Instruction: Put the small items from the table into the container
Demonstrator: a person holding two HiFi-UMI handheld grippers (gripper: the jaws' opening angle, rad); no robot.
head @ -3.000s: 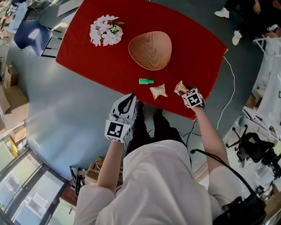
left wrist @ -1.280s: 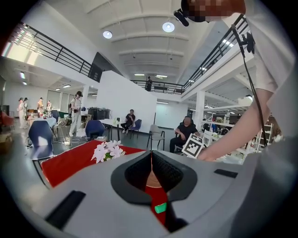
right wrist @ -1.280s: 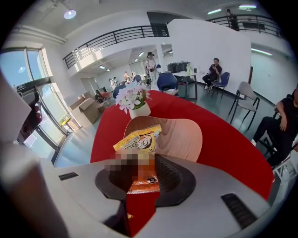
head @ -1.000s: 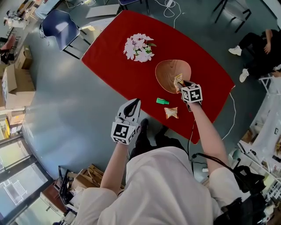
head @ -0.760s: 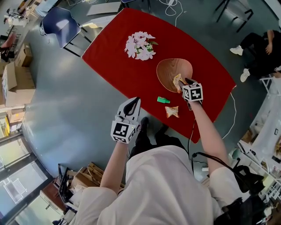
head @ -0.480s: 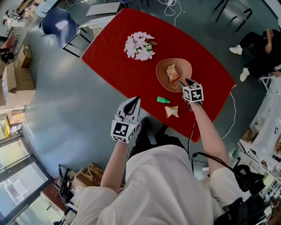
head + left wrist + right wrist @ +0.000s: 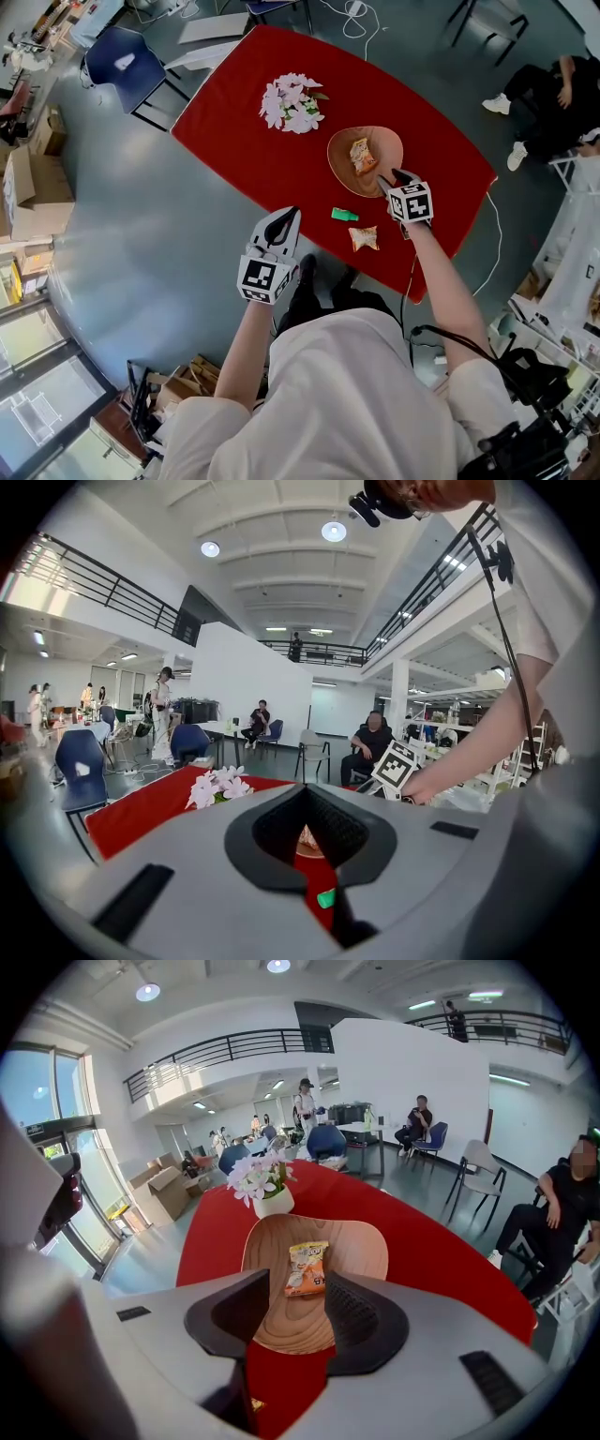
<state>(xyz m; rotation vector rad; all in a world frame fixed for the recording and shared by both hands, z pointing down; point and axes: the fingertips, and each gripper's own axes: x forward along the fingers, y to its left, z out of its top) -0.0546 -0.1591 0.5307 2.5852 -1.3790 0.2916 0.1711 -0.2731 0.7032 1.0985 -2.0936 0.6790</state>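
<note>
One green item partly behind left tongs.

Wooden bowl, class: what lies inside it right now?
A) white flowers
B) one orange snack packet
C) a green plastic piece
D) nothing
B: one orange snack packet lies in the wooden bowl, while the green piece and a second packet sit on the red tablecloth.

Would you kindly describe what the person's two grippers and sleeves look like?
Both the left gripper and the right gripper have light grey bodies with black ribbed pads, and each carries a white cube with black square markers. The person wears a white short-sleeved shirt; a black cable trails by the right arm.
</note>
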